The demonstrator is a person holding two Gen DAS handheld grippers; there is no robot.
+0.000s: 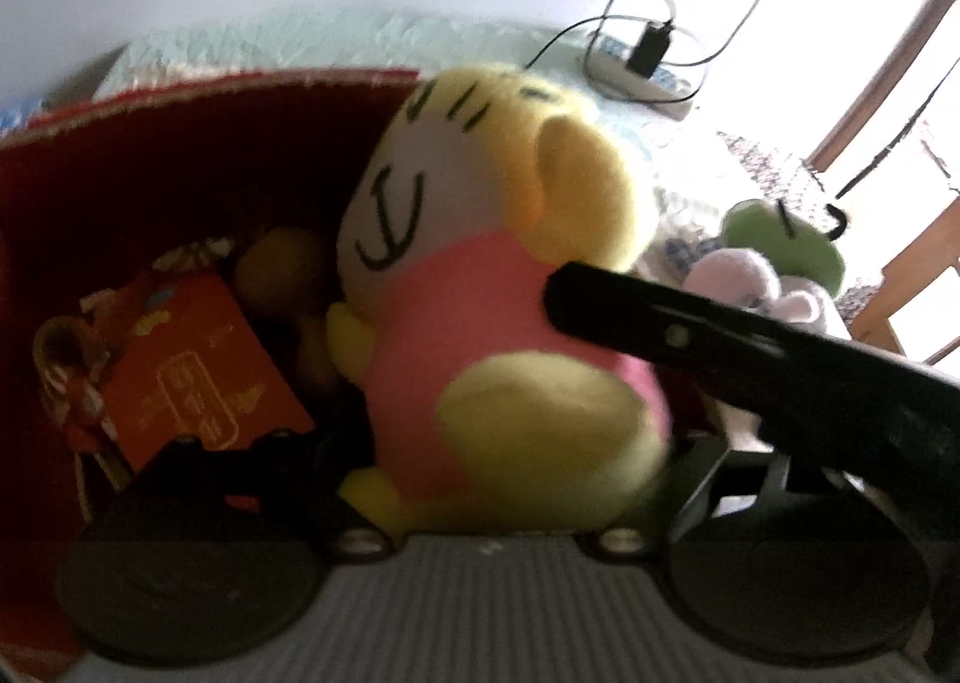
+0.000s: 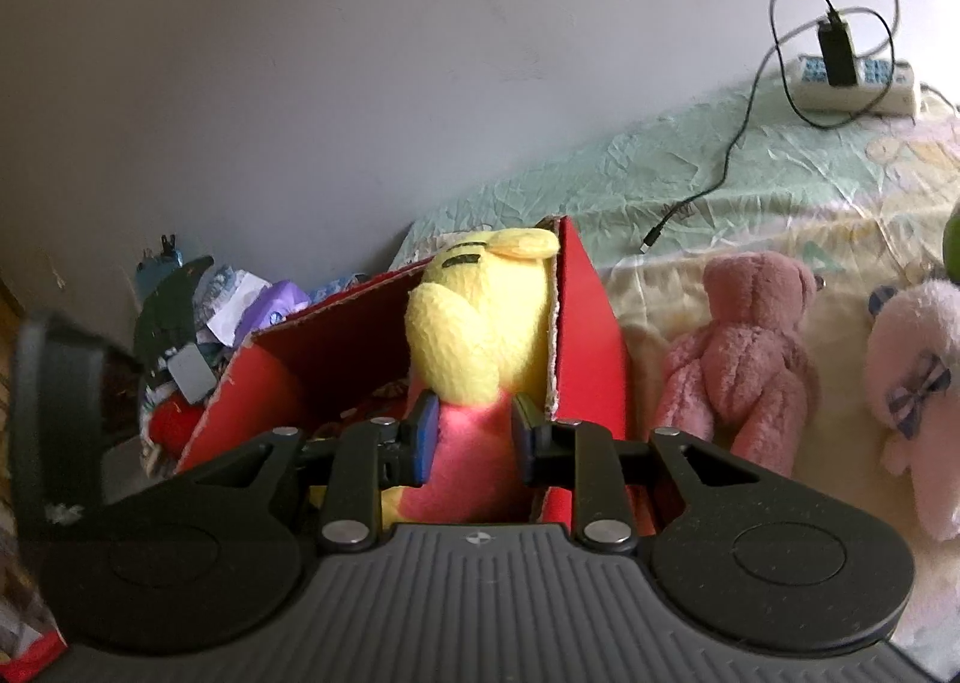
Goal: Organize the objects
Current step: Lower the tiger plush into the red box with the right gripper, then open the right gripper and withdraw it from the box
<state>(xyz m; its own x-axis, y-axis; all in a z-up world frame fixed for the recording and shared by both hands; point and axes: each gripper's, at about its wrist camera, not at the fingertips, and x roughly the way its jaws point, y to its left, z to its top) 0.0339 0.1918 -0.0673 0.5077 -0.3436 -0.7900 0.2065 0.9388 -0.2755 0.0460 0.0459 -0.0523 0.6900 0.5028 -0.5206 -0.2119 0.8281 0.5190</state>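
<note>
Right now the right gripper [image 2: 471,437] has its fingers [image 2: 427,434] clenched on the pink midriff of the yellow-and-pink plush toy with a stitched smile [image 2: 480,323], which hangs over the open red cardboard box [image 2: 591,335] standing on the bed [image 2: 750,185]. In the left wrist view the toy sits between the fingers of the left gripper [image 1: 480,383], spread wide; one black finger [image 1: 606,302] lies against its side, but whether it presses is unclear. My worry is the box's near corner: the toy's body is close beside the wall edge, so a release from here could snag it on the rim or tip it out towards the pink plush bear [image 2: 744,359]. An orange printed packet [image 1: 198,377] already fills the bottom, so the toy may perch high.
</note>
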